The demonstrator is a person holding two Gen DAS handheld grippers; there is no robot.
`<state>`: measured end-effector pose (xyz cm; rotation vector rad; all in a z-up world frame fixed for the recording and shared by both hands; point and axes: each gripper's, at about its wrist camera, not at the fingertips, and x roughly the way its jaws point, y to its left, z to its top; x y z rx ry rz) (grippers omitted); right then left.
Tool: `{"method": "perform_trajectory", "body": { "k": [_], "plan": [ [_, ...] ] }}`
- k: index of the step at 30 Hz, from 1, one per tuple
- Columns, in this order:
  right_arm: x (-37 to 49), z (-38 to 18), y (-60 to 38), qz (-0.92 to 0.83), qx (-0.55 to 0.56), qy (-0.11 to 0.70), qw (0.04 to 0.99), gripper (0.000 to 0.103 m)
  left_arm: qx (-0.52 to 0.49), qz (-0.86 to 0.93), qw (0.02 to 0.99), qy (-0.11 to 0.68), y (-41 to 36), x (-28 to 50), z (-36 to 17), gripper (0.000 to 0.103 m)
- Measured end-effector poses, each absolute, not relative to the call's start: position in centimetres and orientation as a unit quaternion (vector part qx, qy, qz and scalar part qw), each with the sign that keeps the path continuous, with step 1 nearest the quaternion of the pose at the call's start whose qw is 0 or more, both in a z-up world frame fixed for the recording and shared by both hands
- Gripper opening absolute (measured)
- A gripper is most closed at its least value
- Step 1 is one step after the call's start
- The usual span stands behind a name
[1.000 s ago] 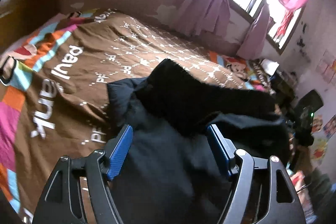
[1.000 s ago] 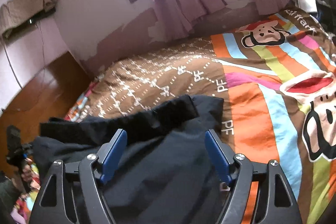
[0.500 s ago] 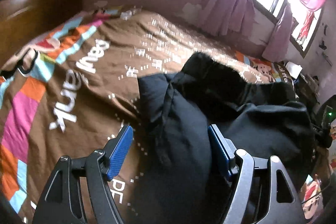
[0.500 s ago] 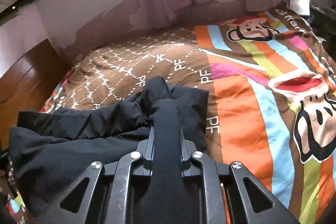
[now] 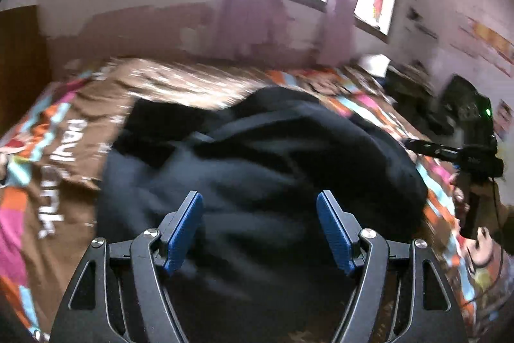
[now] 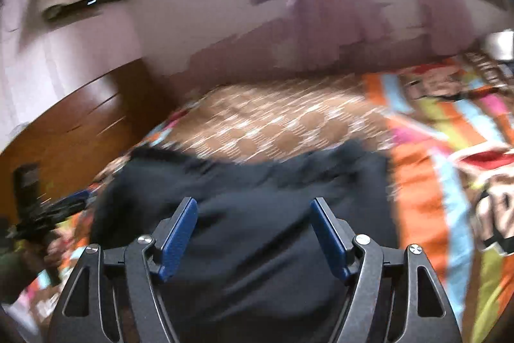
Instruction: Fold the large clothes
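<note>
A large black garment (image 5: pixel 266 169) lies bunched on the bed; it also shows in the right wrist view (image 6: pixel 263 211). My left gripper (image 5: pixel 260 225) is open just above the garment, blue pads apart, holding nothing. My right gripper (image 6: pixel 253 233) is open too, hovering over the garment's near part, empty. The right gripper and the hand holding it show at the right edge of the left wrist view (image 5: pixel 469 163); the left gripper shows at the left edge of the right wrist view (image 6: pixel 35 208). Both views are motion-blurred.
The bed carries a brown and multicoloured cartoon-monkey cover (image 5: pixel 64 150), also in the right wrist view (image 6: pixel 433 169). A wooden headboard (image 6: pixel 77 137) stands at the left. Windows with pink curtains (image 5: pixel 273 12) are behind the bed. Dark clutter (image 5: pixel 456 98) sits at the far right.
My right gripper was shut on a fold of the black garment half a second ago and has opened and let it go. Both cameras have swung upward; the garment now lies more spread out.
</note>
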<state>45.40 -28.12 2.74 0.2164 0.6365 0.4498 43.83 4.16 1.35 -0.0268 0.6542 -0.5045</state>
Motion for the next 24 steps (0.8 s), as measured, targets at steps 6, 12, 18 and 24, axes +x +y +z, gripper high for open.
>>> {"method": "perform_trajectory", "body": {
  "k": [6, 12, 18, 24],
  "plan": [
    [43.5, -0.1, -23.5, 0.241, -0.001, 0.364, 0.900, 0.070, 0.050, -0.237, 0.903, 0.354, -0.1, 45.2, -0.9, 0.068],
    [47.1, -2.7, -21.6, 0.215, -0.018, 0.401, 0.890, 0.071, 0.046, -0.193, 0.906, 0.375, -0.8, 48.7, -1.6, 0.068],
    [51.1, -2.8, -21.4, 0.198, -0.001, 0.406, 0.892, 0.071, 0.021, -0.165, 0.905, 0.392, -0.6, 52.0, -1.6, 0.069],
    [54.1, -1.9, -21.8, 0.186, 0.008, 0.408, 0.894, 0.071, 0.027, -0.147, 0.906, 0.396, 0.3, 53.3, -1.1, 0.069]
  ]
}}
